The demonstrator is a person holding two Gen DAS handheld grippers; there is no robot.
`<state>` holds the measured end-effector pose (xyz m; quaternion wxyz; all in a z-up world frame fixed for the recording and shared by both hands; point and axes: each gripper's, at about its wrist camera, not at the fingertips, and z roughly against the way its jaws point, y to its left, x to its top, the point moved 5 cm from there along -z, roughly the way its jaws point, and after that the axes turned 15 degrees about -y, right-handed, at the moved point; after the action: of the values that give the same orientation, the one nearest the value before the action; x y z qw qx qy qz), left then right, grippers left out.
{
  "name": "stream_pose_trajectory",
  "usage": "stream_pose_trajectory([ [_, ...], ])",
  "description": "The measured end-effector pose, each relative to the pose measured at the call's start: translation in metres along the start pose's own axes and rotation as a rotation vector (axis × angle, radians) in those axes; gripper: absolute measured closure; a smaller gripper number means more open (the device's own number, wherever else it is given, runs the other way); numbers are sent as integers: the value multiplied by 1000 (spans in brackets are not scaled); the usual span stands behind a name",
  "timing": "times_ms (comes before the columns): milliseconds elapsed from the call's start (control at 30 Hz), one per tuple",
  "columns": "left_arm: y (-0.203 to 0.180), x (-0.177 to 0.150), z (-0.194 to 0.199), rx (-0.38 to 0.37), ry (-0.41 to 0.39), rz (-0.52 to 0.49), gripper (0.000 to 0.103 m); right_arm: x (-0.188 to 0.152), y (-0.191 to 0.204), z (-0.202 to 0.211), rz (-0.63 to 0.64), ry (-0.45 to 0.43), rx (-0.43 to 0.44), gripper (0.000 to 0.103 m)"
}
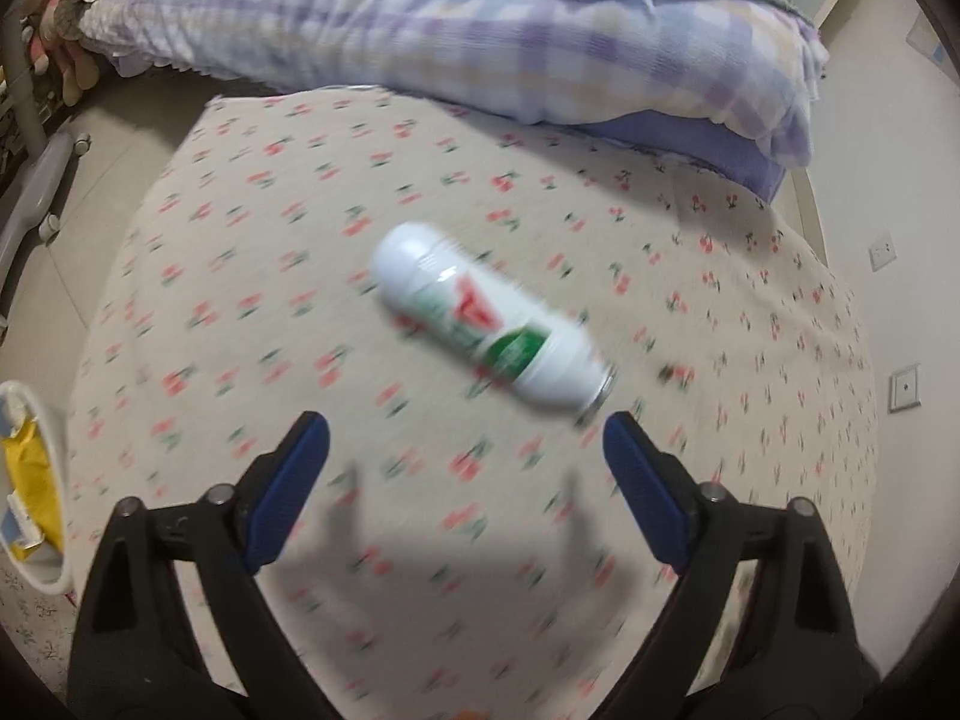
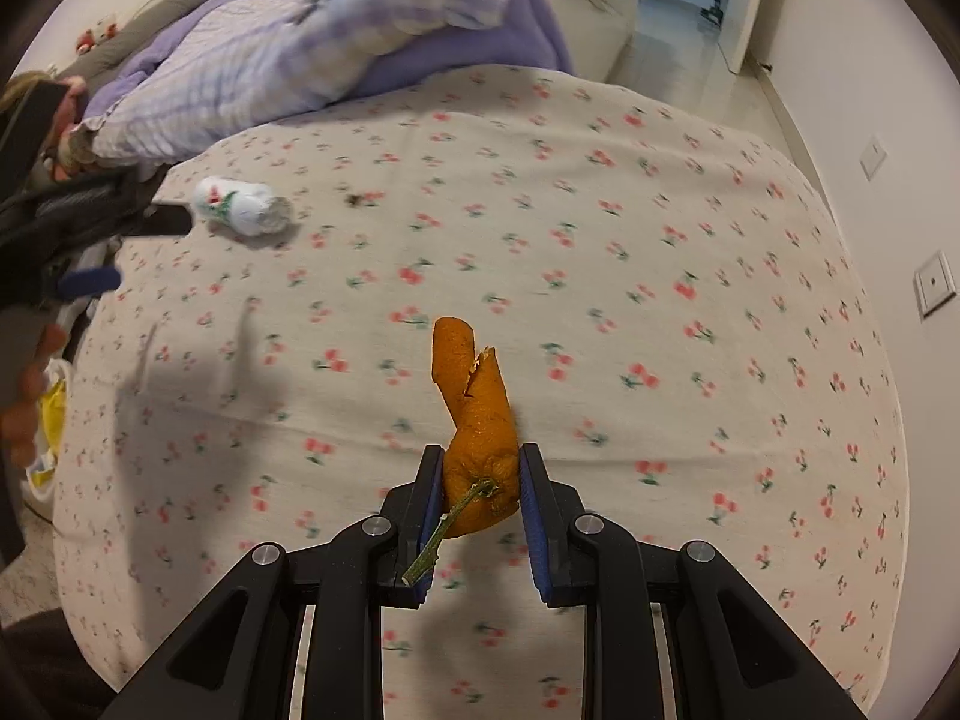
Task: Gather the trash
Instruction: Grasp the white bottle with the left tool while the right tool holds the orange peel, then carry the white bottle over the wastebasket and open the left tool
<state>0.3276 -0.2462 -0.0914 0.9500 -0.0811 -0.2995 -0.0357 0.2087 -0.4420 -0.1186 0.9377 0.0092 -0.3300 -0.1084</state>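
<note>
1. Left wrist view first. Left gripper has its blue-padded fingers spread wide apart with nothing between them, hovering over the bed sheet, a beige one with a little red cherry print. Its shadow falls on the sheet just under the fingers.
2. White bottle with a red and green label is lying on its side on the sheet, just ahead of the fingers and a bit toward the right one, near its tip but not touching as far as I can tell. It's motion-blurred, so the label text is unreadable.
3. Behind the bottle there's a rumpled purple plaid duvet piled across the far end of the bed. At the left edge you can see a white bin with something yellow inside, sitting beside the bed.
4. Right wrist view now. Right gripper is clamped on an orange peel, pads pressing both sides of it. The peel sticks up and forward past the fingertips, and a green stem hangs down from its base along the left pad. It's held above the sheet, peel shadow visible below.
5. Same view, far left: the left gripper's open fingers come in from the edge, right next to the white bottle. The bottle is well apart from the peel. The duvet is bunched up behind it.
</note>
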Motion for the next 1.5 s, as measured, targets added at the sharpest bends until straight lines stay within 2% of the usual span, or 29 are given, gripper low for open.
stream_pose_trajectory([
  [67,-9,5,-13,8,0,26,12,1,-7,1,-9,-6,1,78],
  [233,-22,10,-41,29,11,56,25,-5,-22,-7,-18,18,-10,78],
  [367,-22,8,-48,49,19,20,50,-8,-23,-10,-17,32,-7,78],
  [467,-16,6,-45,33,21,1,56,-6,-19,-9,-8,31,-6,78],
  [700,12,-11,-21,-10,38,-64,59,-3,3,-1,19,15,11,78],
  [933,47,-38,27,-50,15,-146,61,1,41,17,73,-18,52,78],
  [1067,70,-51,61,-88,2,-145,63,3,60,29,91,-41,79,78],
  [1367,120,-75,104,-159,-39,-113,63,-3,92,45,128,-48,118,78],
  [1433,131,-83,109,-163,-51,-115,63,-5,98,46,135,-48,127,78],
  [1500,143,-92,112,-149,-21,-104,63,-7,101,48,143,-50,127,78],
])
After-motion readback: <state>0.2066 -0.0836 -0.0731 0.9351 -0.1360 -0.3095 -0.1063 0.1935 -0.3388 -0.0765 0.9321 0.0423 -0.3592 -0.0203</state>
